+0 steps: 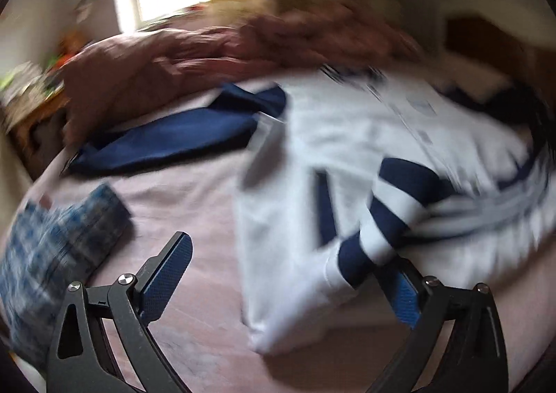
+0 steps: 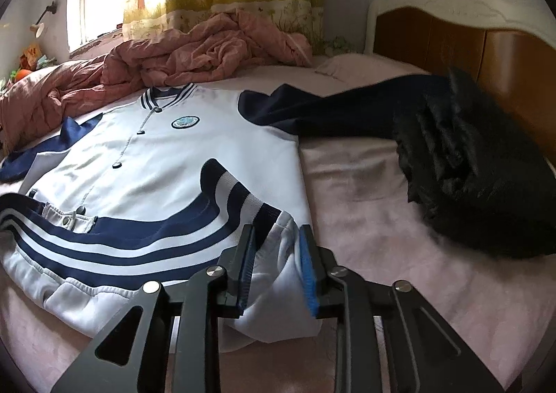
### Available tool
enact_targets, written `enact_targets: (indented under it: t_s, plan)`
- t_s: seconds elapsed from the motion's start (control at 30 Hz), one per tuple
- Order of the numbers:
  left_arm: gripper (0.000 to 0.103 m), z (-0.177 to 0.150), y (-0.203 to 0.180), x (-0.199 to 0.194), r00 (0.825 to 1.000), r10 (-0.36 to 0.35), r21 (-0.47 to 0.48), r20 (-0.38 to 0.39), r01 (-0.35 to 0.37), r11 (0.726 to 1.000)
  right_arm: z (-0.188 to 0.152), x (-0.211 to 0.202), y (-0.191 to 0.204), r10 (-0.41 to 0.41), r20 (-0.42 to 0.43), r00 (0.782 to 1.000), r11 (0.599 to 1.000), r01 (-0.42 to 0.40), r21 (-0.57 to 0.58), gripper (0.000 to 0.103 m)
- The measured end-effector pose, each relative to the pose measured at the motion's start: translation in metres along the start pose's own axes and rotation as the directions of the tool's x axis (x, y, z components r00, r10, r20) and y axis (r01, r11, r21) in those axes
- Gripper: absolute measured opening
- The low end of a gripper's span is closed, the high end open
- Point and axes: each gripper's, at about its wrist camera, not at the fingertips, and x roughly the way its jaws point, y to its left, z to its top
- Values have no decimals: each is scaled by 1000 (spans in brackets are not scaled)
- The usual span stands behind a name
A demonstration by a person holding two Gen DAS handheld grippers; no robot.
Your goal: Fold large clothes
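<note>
Pinching jacket hem, right hand-held gripper

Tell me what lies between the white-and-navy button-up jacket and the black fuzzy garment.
Only bare pink bedsheet separates the white-and-navy jacket from the black fuzzy garment, clearest in the right wrist view.

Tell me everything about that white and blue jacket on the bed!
The jacket is white with navy sleeves, a striped collar, dark snaps down the front and a round badge on the chest. It looks smooth and sporty. It lies face up on the pink sheet, one striped cuff folded across its front. The right tool has white fabric at the hem corner between its pads.
</note>
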Motion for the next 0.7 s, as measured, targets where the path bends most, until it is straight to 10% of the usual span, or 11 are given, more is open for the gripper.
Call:
enact_targets:
  t_s: [0.1,0.2,0.4,0.53,0.6,0.63,0.7]
  plan:
    - [88,2,14,16,992,117,-30,-43,-118,993,1,-7,1,-15,31,999,1000,15,-6,40]
    - [54,-8,11,32,978,183,29,-97,-181,983,2,-11,-4,-45,54,997,999,44,21,68]
    - [52,-33,38,24,972,-106,-224,-211,58,973,-6,-12,-21,-25,5,1000,996,25,81,68]
    - [50,-51,43,14,967,-125,-269,-223,62,961,-29,-9,-36,58,-85,995,980,-40,196,68]
    - [12,-52,35,7,971,-95,-240,-219,41,970,-39,-5,-39,61,-129,990,974,-31,225,68]
    - [5,-51,33,5,971,-115,-242,-208,63,968,-41,-2,-40,64,-143,988,971,-29,238,66]
    - [4,-44,32,-7,988,-59,-236,-141,25,971,-42,1,-36,65,-140,988,963,-25,269,20]
